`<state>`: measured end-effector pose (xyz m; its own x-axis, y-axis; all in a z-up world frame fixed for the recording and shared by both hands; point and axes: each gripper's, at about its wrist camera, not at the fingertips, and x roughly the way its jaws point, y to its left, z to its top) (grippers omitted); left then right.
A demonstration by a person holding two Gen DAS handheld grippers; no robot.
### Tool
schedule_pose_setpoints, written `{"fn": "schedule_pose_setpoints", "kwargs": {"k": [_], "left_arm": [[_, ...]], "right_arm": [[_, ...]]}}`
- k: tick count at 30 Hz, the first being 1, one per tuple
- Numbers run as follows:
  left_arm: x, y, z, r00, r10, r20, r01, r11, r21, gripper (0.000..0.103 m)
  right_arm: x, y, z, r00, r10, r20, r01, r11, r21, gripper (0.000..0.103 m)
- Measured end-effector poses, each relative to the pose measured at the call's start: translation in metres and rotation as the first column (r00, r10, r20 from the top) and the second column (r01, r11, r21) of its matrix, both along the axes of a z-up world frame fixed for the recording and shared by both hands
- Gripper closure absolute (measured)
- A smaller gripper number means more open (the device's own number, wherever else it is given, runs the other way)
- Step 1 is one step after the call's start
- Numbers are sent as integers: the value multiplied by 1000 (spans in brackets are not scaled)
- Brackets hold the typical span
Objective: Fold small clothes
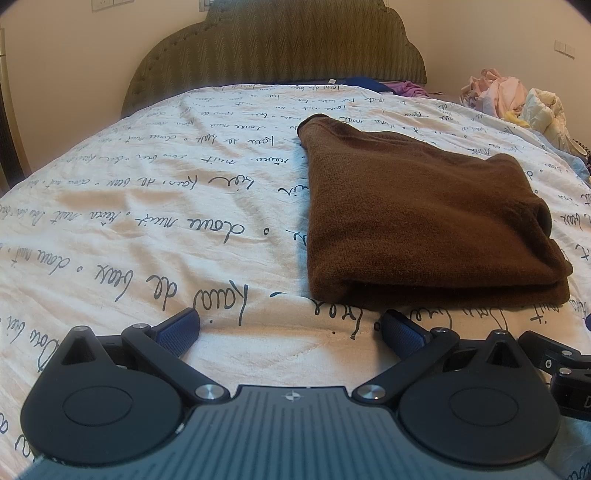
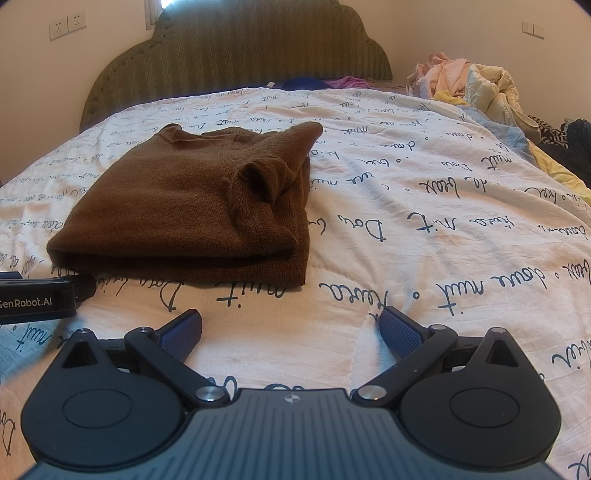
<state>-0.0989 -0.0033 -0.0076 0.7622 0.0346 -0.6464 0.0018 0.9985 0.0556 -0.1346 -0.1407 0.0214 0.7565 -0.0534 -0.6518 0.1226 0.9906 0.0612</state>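
Room: bedroom, cream walls, wall sockets (image 2: 67,25) up left of the headboard in the right wrist view.
Bed: white quilt (image 1: 147,221) printed with dark cursive script, wrinkled, covers the whole surface in front of the headboard.
Headboard: olive green, scalloped top, zigzag weave (image 1: 280,48), at the far end of the bed.
Brown sweater: knit, folded into a rough rectangle, several layers thick (image 1: 417,210), lies flat on the quilt, well short of the headboard; folded edge faces the cameras, a sleeve cuff opening shows on its right side (image 2: 255,177).
Left hand-held gripper: fingers spread wide apart, holding nothing (image 1: 291,328); blue textured pads (image 1: 177,330) low over the quilt, just short of the sweater's near edge, sweater sits ahead and to the right of it.
Right hand-held gripper: fingers spread wide apart, holding nothing (image 2: 291,328); over bare quilt, sweater ahead and to its left, not touching.
Gripper relation: left unit's black body with "GenRobot.AI" lettering shows at the left edge of the right wrist view, beside the sweater's near left corner.
Clothes pile: pink, cream and yellow garments heaped (image 2: 469,81) on the bed's right side, right of the headboard, well apart from the sweater.
Other fabric: blue and purple items (image 2: 325,82) at the foot of the headboard.
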Motion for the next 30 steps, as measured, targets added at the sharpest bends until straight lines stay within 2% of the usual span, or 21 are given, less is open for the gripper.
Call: {"fn": "schedule_pose_setpoints", "kwargs": {"k": [19, 30], "left_arm": [[0, 1, 0, 1000, 0, 0, 0, 1000, -4, 0], [1, -2, 1, 1000, -6, 0, 6, 1000, 19, 0]], "right_arm": [[0, 0, 0, 1000, -1, 0, 1, 1000, -1, 0], [0, 1, 0, 1000, 0, -3, 0, 1000, -8, 0]]}}
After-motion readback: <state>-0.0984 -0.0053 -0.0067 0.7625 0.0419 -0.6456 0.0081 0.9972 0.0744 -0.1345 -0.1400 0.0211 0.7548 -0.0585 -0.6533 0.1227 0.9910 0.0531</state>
